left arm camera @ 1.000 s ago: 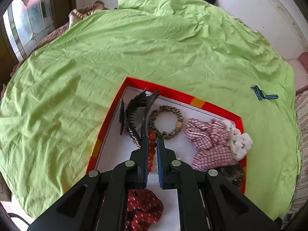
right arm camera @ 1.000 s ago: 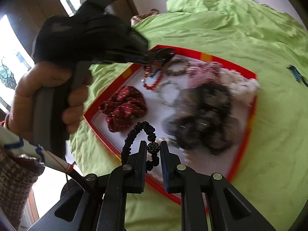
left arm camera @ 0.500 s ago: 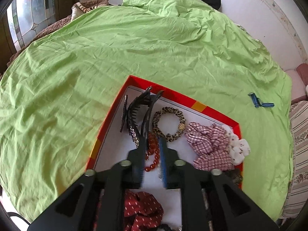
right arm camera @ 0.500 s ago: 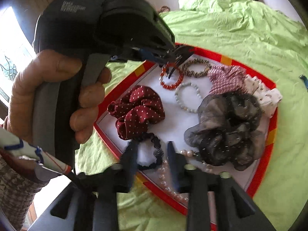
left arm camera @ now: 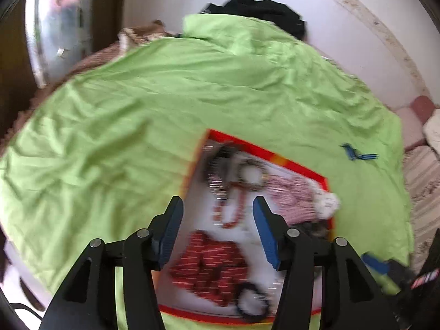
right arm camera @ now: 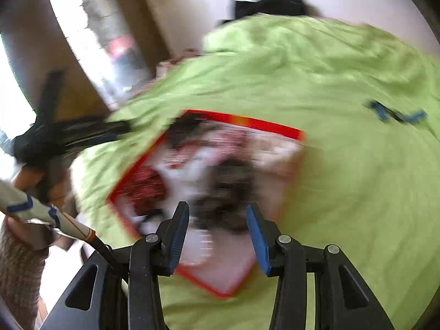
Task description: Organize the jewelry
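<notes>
Both tools have pulled back and risen since half a second ago, and their fingers have spread. Left tool [left arm camera: 217, 228]: fingers wide apart, nothing between them; earlier they were near-closed around the red bead bracelet [left arm camera: 229, 209]. That bracelet now lies loose on the white floor of the tray [left arm camera: 291, 165], long axis running roughly from near to far, upper end close to the dark hair clips [left arm camera: 220, 165] and the leopard-print ring [left arm camera: 253, 174]. Right tool [right arm camera: 217, 233]: fingers likewise wide apart, empty.

Tray is red-rimmed and sits on the green bedsheet [left arm camera: 123, 137], one corner pointing toward the far left of the bed in the left wrist view. Inside it: dark red dotted scrunchie [left arm camera: 211, 269] at the near end, black elastic band [left arm camera: 251, 302] by the near rim, pink checked scrunchie [left arm camera: 291, 198] toward the right side. Heavy motion blur in both views; small items hard to resolve. Right wrist view shows a dark fuzzy mass [right arm camera: 225, 192] mid-tray, detail unreadable.

Blue ribbon [left arm camera: 357, 154] lies on the sheet, well apart from the tray.
</notes>
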`<state>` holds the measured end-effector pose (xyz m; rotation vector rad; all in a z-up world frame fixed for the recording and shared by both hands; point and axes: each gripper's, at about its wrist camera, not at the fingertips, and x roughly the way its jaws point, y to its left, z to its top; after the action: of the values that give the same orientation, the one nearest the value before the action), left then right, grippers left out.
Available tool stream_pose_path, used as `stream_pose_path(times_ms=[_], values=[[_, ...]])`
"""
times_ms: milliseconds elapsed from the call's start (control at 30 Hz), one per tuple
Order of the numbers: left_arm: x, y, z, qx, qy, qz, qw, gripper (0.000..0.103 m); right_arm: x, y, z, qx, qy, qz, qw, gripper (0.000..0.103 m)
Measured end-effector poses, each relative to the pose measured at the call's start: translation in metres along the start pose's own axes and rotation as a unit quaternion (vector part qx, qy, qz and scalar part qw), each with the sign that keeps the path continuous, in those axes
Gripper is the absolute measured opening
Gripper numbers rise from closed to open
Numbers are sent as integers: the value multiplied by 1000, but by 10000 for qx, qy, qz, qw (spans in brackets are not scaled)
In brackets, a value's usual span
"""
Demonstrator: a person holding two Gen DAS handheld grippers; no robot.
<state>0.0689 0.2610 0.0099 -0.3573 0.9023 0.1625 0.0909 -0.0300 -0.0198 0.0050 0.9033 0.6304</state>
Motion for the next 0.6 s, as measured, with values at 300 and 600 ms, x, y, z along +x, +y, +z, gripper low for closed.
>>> stream_pose_path(times_ms=[300, 600], values=[[51, 38, -13, -483, 589, 116, 9970, 52, 55, -31, 3, 489, 524, -251, 9971, 29], [89, 19, -19, -156, 811, 317, 9961, 41, 68, -48, 6, 534, 583, -420, 9960, 7]])
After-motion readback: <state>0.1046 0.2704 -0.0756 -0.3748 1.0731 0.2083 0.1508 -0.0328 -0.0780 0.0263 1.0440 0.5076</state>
